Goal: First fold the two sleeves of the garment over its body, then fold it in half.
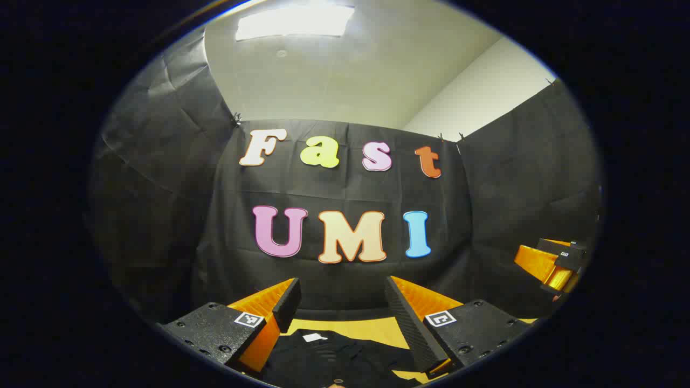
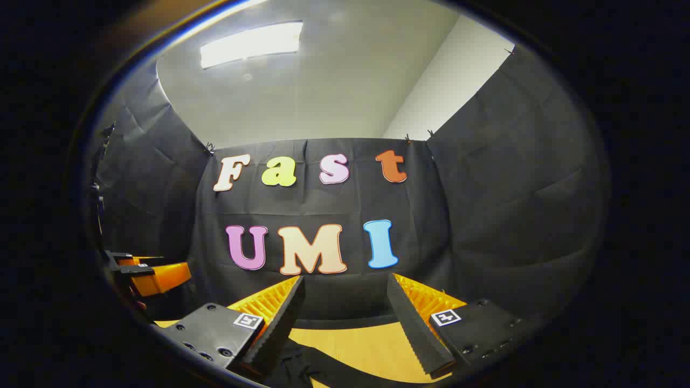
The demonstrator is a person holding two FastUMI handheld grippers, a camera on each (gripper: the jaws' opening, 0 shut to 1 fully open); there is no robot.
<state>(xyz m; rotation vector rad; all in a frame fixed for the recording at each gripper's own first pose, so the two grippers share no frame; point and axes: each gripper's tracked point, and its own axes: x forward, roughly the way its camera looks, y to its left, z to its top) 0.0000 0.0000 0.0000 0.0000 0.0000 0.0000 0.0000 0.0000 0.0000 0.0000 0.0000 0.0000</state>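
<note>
Left gripper view: left gripper (image 1: 340,293) jaws wide apart, empty, garment (image 1: 334,358) at 6 o'clock. Right gripper (image 2: 345,293) likewise spread, gripping nothing.

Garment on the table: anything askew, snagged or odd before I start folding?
Nothing stands out. The dark garment lies on the yellow table with its neck label up, below both views. The left claw and the right claw are open above it, holding nothing. Most of the garment lies out of frame.

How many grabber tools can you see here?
2. The left tool hangs open above the black garment on the table. The right tool hangs open beside it, above the garment's edge.
</note>
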